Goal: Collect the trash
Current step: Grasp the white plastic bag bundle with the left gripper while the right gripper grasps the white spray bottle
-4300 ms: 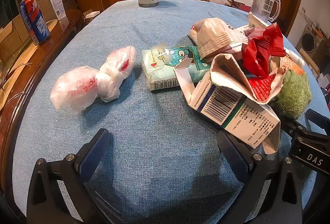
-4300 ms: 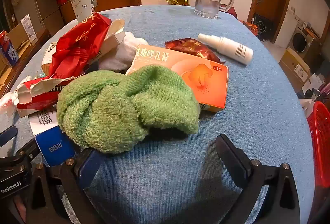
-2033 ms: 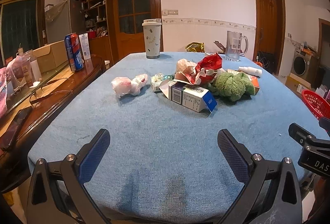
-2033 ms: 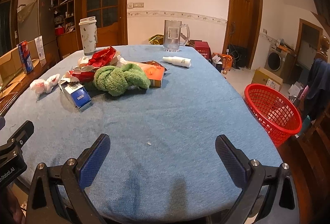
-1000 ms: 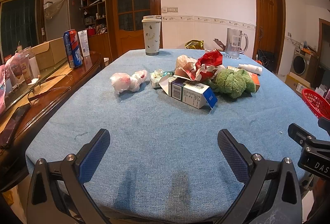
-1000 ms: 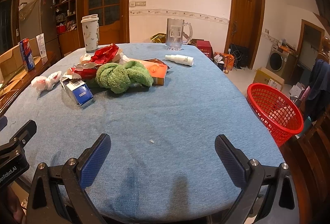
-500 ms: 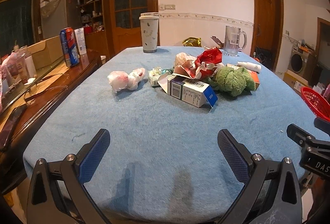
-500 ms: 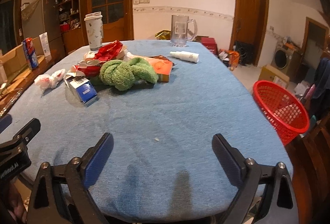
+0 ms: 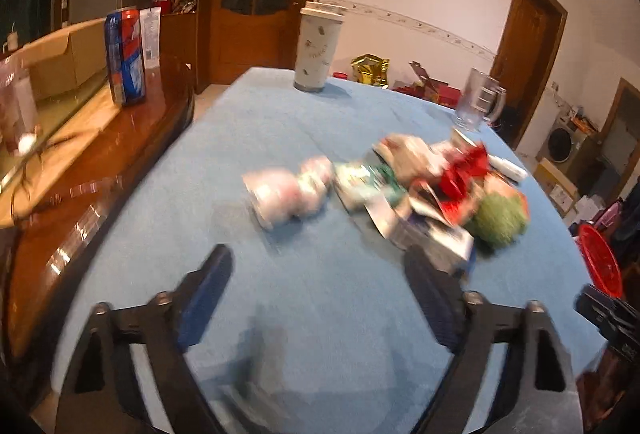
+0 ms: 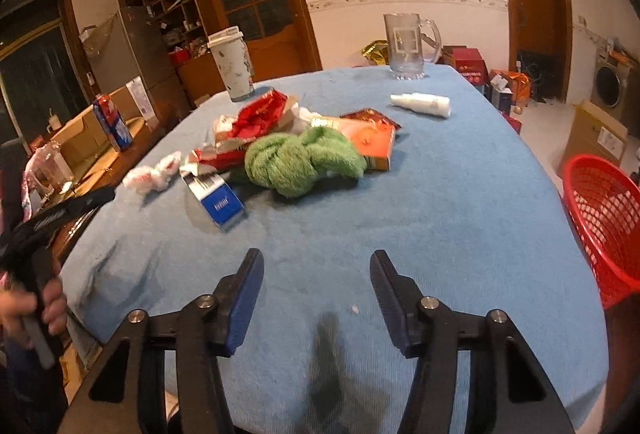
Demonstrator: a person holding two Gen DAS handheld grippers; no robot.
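A heap of trash lies mid-table: a crumpled white plastic bag (image 9: 286, 196) (image 10: 154, 174), a blue and white carton (image 10: 218, 200), red wrappers (image 10: 260, 114) (image 9: 464, 170), an orange box (image 10: 376, 146) and a green cloth (image 10: 300, 160) (image 9: 500, 214). My left gripper (image 9: 320, 274) is open and empty, above the table short of the bag; its view is blurred. My right gripper (image 10: 316, 274) is open and empty near the table's front edge.
A red basket (image 10: 604, 218) (image 9: 600, 262) stands off the table's right edge. A paper cup (image 9: 318, 48) (image 10: 234, 66), a glass mug (image 10: 406, 46) and a white bottle (image 10: 422, 102) stand farther back. A wooden sideboard (image 9: 92, 138) with a can (image 9: 124, 62) is at the left.
The left gripper has swung forward and tilted toward the trash heap, blurring its view. The right gripper's jaws have narrowed and it has tilted and shifted slightly.
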